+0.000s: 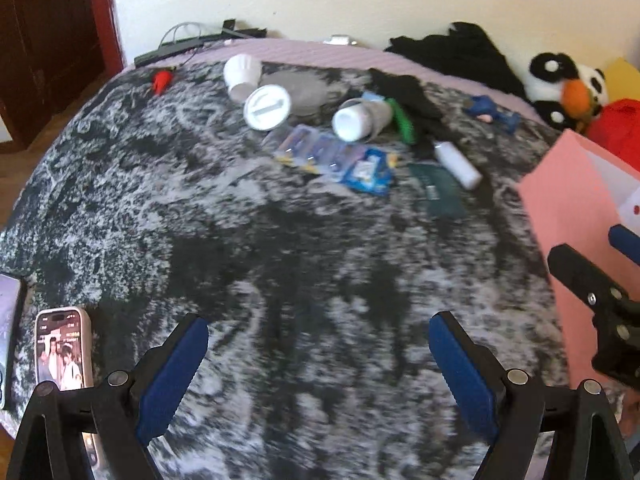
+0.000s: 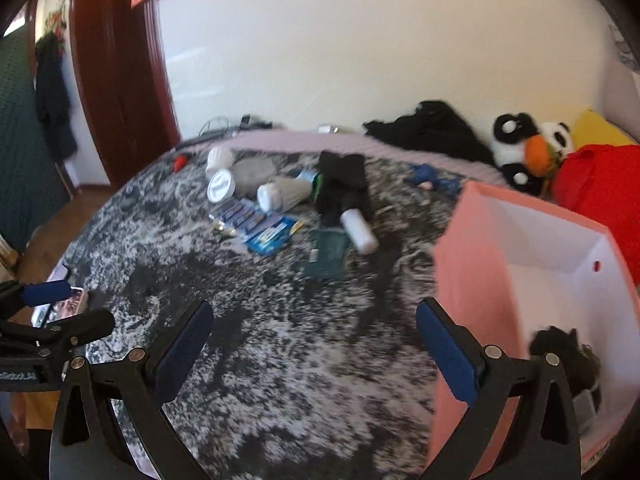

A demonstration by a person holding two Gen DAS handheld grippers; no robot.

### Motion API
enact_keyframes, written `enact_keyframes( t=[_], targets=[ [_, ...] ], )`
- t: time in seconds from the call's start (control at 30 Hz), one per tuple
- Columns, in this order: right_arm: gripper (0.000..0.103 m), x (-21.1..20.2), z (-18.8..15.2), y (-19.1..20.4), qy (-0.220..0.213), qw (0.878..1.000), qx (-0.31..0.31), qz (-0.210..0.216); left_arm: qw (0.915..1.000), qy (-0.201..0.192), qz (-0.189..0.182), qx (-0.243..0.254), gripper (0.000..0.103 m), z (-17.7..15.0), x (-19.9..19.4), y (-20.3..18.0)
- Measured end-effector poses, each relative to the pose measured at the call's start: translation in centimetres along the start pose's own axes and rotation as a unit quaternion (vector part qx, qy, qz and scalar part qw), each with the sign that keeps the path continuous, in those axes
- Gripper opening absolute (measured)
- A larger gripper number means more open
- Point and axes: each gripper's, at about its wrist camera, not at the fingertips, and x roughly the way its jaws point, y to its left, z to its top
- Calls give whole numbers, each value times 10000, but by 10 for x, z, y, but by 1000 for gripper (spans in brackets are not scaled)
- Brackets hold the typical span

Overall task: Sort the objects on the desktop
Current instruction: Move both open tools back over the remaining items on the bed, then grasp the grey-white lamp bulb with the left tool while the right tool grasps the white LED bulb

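A clutter of small things lies at the far side of the mottled black-and-white cover (image 1: 280, 240): a white cup (image 1: 241, 74), a round white lid (image 1: 267, 107), a white-capped jar (image 1: 358, 118), blister packs (image 1: 316, 148), a blue packet (image 1: 370, 172), a white tube (image 1: 458, 164) and a dark green card (image 1: 440, 188). At the right stands an open pink box (image 2: 460, 276) with a dark object (image 2: 560, 352) inside. My left gripper (image 1: 320, 332) hangs open and empty over the near cover. My right gripper (image 2: 314, 312) is open and empty too, beside the box's near wall.
Two phones (image 1: 62, 354) lie at the near left edge. Black cloth (image 1: 456, 54), a panda plush (image 1: 568, 88) and something red (image 1: 620, 128) are piled at the back right against the wall. A dark wooden door frame (image 2: 116, 72) stands at the left.
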Motion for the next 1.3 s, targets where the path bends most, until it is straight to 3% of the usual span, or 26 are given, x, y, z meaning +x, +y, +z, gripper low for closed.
enact_keyframes(
  t=[0.2, 0.37, 0.5, 0.6, 0.7, 0.9, 0.97, 1.13, 1.3],
  targets=[
    [103, 56, 19, -11, 148, 9990, 324, -278, 9997, 165, 102, -139, 93, 16, 37, 19],
    [102, 90, 32, -57, 285, 9913, 1202, -462, 9999, 93, 43, 20, 93, 40, 54, 15],
    [103, 110, 39, -76, 385, 9868, 1474, -541, 9998, 48, -57, 195, 93, 61, 74, 6],
    [102, 131, 46, -73, 497, 9890, 1287, -539, 9990, -7, -190, 416, 93, 81, 89, -6],
    [102, 147, 55, -67, 524, 9919, 975, -624, 9952, -305, -319, 878, 93, 109, 100, -22],
    [95, 188, 78, -66, 578, 9940, 740, -560, 9870, -520, -618, 1388, 93, 159, 140, -38],
    [90, 205, 80, -68, 677, 9935, 715, -569, 9854, -414, -694, 1501, 93, 168, 159, -43],
    [89, 238, 68, -78, 1095, 9898, 742, -535, 9812, -88, -709, 1793, 93, 183, 206, -59],
    [89, 247, 67, -88, 1121, 9891, 826, -484, 9800, 103, -738, 1846, 93, 192, 236, -74]
  ],
)
